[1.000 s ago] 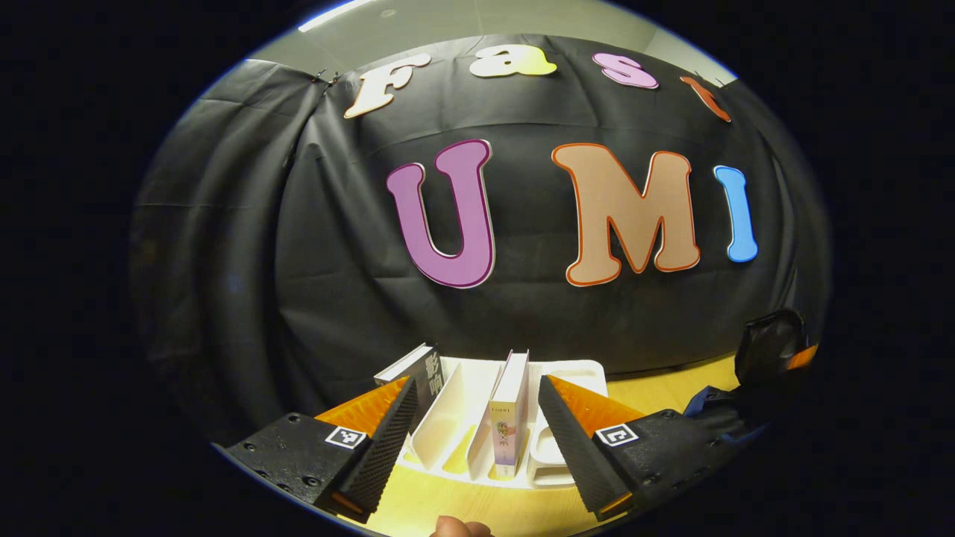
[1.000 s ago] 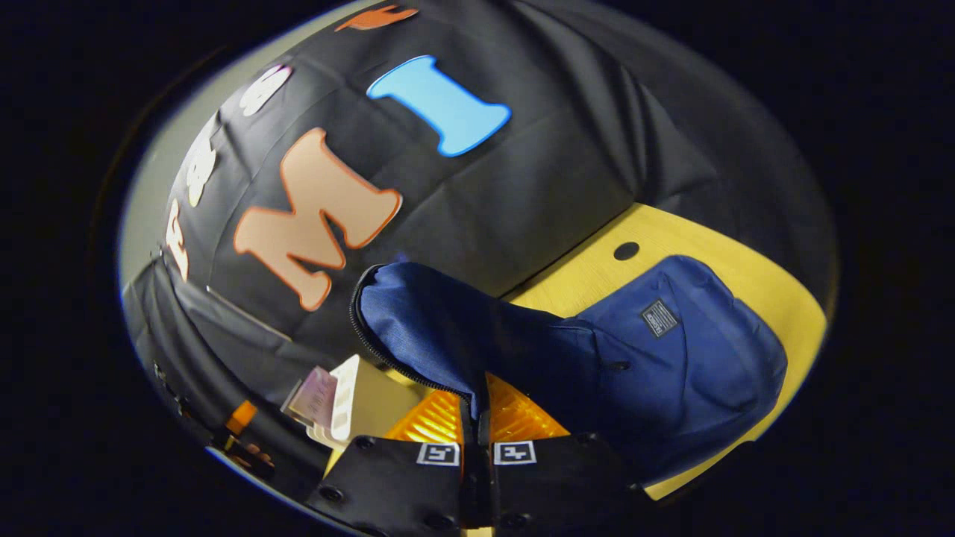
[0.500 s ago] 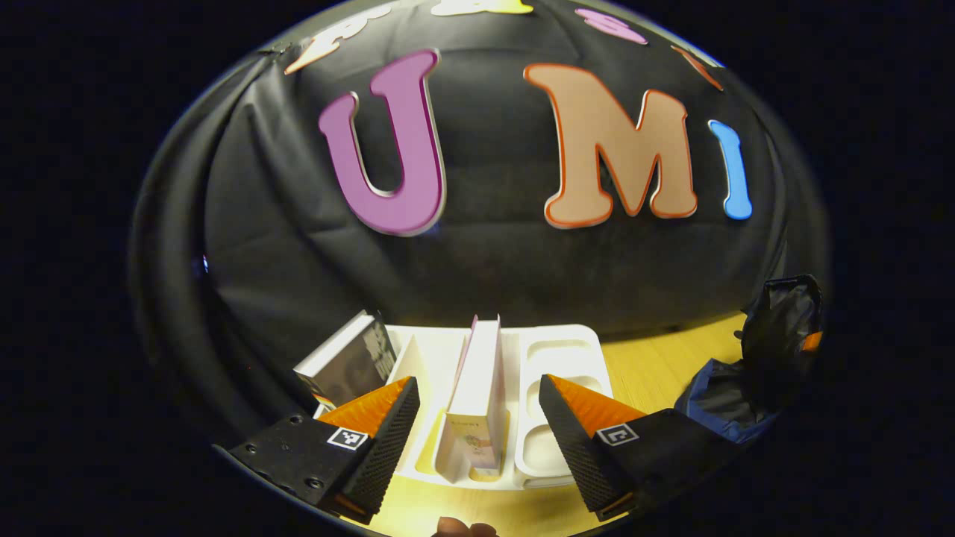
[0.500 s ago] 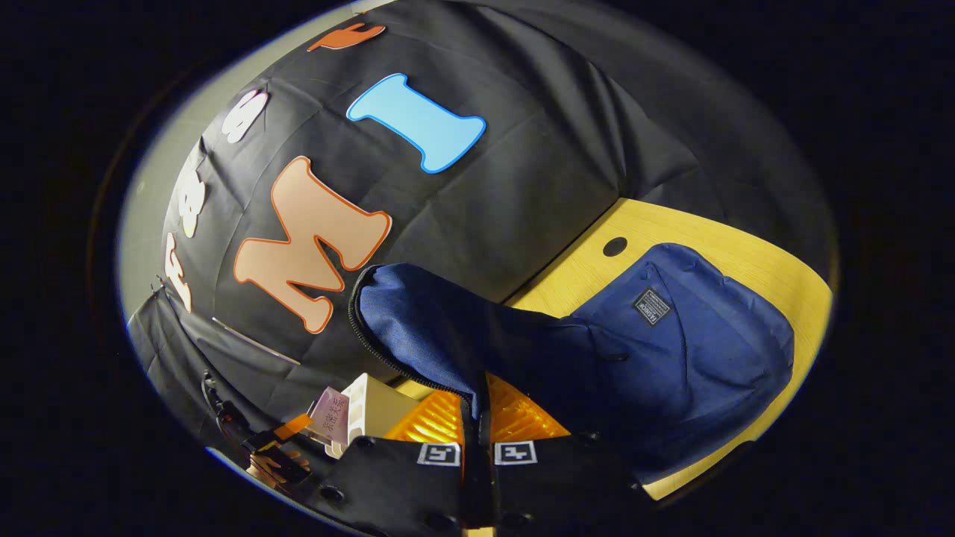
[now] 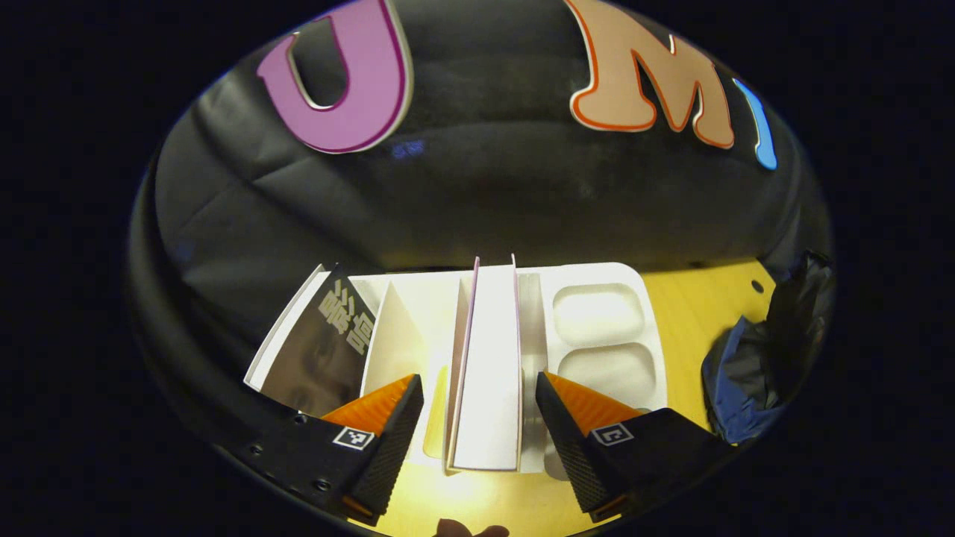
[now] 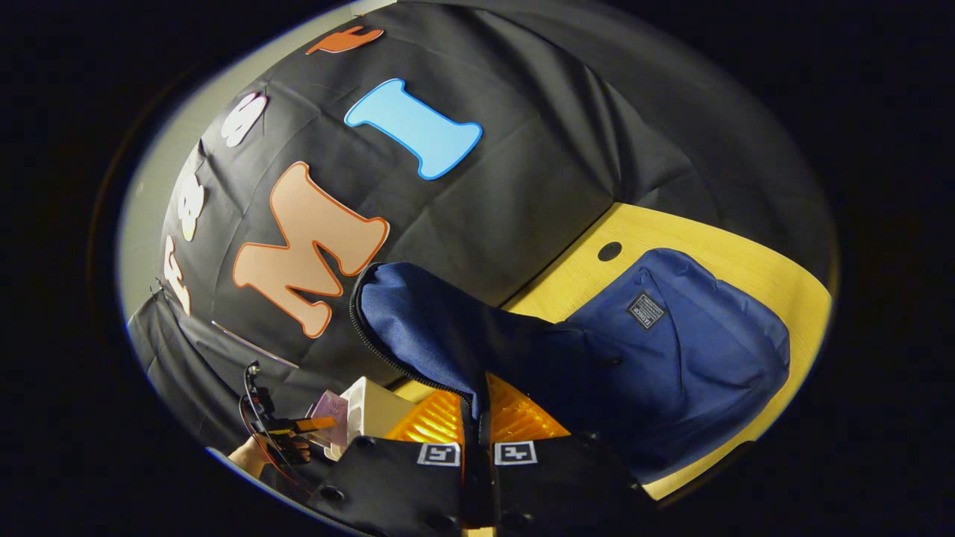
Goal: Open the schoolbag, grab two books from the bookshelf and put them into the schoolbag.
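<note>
A pale book (image 5: 489, 358) stands upright in the middle slot of the white bookshelf (image 5: 597, 313). My left gripper (image 5: 477, 380) is open and straddles this book, one finger on each side, with a gap to each. A black book (image 5: 321, 350) leans in the leftmost slot. The blue schoolbag (image 6: 686, 350) lies on the yellow table (image 6: 716, 246). My right gripper (image 6: 477, 406) is shut on the edge of the bag's unzipped flap (image 6: 425, 321) and holds it up. The left gripper (image 6: 298, 426) appears small at the lower left of the right gripper view, by the pale book (image 6: 330, 410).
The bookshelf's right part has two shallow trays (image 5: 600, 339). The schoolbag (image 5: 746, 380) shows at the right edge of the left gripper view. A round hole (image 6: 609, 250) sits in the table near the black cloth wall. A hand (image 6: 246, 455) holds the left gripper.
My left gripper has moved forward and tilted down over the bookshelf, so its open fingers now flank the pale book. The right gripper keeps holding the flap, nearly still.
</note>
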The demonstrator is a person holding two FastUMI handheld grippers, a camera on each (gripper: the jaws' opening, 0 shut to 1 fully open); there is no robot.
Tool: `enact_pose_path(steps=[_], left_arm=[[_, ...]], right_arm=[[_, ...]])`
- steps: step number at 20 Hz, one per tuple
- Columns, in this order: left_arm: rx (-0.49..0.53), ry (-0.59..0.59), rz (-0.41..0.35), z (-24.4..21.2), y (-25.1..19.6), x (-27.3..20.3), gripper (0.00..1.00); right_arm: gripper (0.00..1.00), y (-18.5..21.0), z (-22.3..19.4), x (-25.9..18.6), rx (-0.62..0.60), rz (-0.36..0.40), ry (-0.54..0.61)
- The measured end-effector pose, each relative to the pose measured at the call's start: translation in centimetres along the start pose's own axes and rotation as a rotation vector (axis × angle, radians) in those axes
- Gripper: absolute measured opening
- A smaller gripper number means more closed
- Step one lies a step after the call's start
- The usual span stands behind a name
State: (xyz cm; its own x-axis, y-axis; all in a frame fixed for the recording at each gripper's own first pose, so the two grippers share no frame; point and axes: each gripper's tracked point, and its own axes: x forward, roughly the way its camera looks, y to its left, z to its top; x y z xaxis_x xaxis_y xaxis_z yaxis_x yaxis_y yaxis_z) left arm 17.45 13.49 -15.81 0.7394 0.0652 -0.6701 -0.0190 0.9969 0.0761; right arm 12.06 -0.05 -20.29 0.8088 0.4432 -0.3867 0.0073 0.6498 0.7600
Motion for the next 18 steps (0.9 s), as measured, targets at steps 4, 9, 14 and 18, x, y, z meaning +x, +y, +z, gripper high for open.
enact_pose_path(steps=[4, 9, 14, 18], left_arm=[[0.038, 0.112, -0.058, -0.6, -1.1, 1.2, 0.85], [0.019, 0.184, -0.084, -1.2, -1.4, 2.0, 0.76], [-0.017, 0.259, -0.132, -1.9, -1.8, 2.0, 0.39], [-0.052, 0.268, -0.150, -2.5, -1.4, 1.4, 0.37]], right_arm=[[0.03, -0.1, 0.0, 0.0, -0.001, -0.003, -0.003], [0.03, -0.2, 0.3, -0.4, 0.003, -0.010, -0.010], [0.03, -0.4, 0.4, -0.4, 0.002, -0.015, -0.011], [0.03, -0.4, 0.2, -0.4, -0.001, -0.018, -0.011]])
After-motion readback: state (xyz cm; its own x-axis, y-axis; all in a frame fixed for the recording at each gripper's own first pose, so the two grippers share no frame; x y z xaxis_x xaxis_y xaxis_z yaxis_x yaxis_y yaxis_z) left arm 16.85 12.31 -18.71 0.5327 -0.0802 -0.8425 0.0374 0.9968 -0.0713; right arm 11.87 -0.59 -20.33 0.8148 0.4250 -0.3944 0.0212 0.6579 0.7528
